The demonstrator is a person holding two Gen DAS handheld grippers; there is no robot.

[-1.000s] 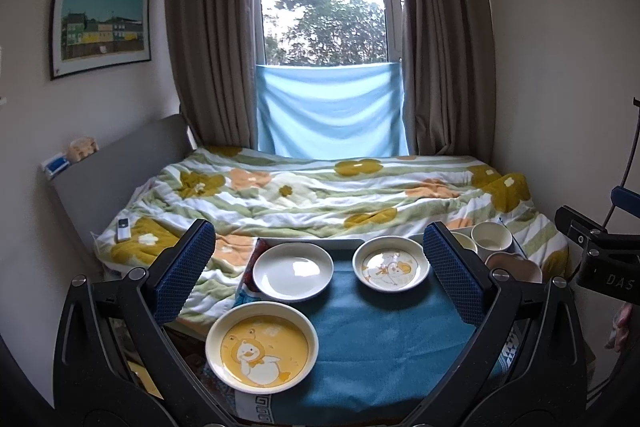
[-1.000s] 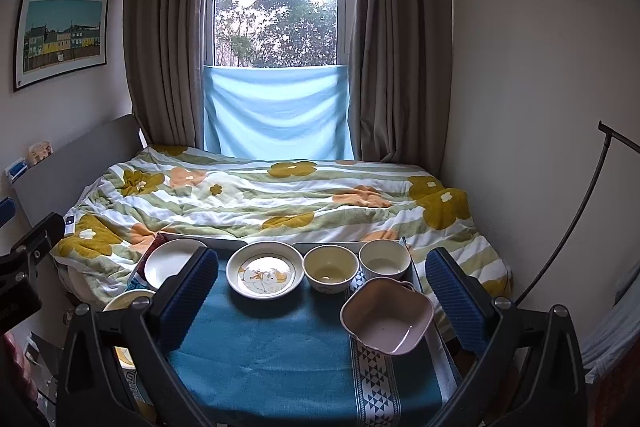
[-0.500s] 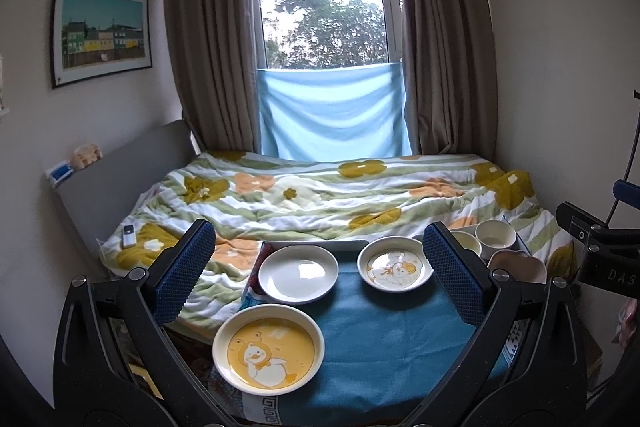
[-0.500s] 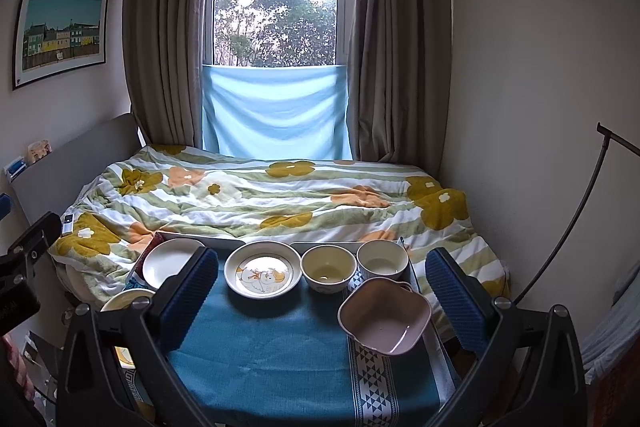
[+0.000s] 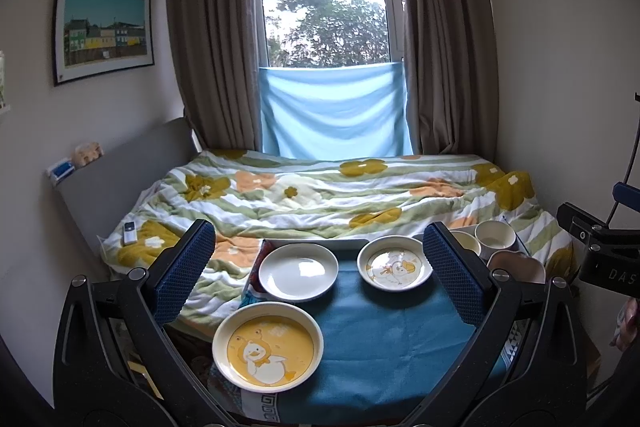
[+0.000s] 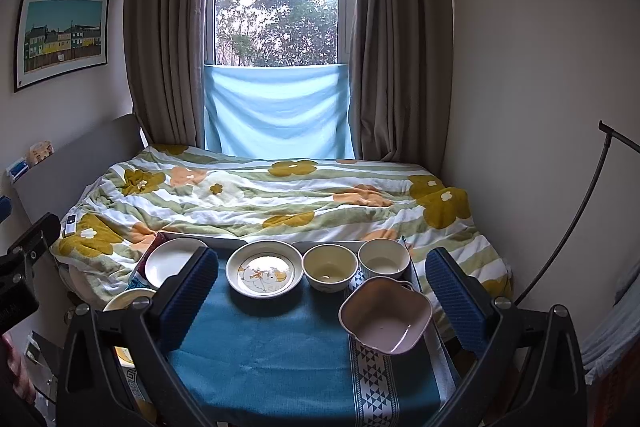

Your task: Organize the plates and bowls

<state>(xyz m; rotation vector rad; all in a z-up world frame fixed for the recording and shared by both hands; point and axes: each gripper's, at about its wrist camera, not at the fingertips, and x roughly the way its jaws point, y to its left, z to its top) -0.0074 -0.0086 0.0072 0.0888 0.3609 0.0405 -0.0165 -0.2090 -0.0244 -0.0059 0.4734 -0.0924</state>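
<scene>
Both claws are released and hold nothing: the left claw (image 5: 316, 275) hangs above the near left part of the tabletop (image 6: 280, 347), and the right claw (image 6: 320, 291) hangs above its right part, neither touching any dish. No stacking or grouping is evident, so the task appears to be at its start. Six dishes lie separately on the blue cloth. The yellow duck plate (image 5: 267, 345) sits at the near left corner; the plain white plate (image 5: 298, 271) lies just behind it; the white duck plate (image 5: 394, 268) lies to the right of that one. Further right stand a cream bowl (image 6: 330, 267) and a white bowl (image 6: 384, 259), almost touching each other, with the pink square bowl (image 6: 386, 315) in front of them. Remaining work, as a judgement: gather the three plates into one stack and nest or group the three bowls. The left wrist view shows the yellow duck plate complete and all three plates unobstructed, but its right finger hides most of the cream bowl and the pink square bowl is visible only at the rim. The right wrist view shows all three bowls clearly, including their empty interiors, while its left finger covers part of the plain white plate and only an edge of the yellow duck plate appears. A bed (image 6: 280, 199) with a floral duvet lies beyond the tabletop.
</scene>
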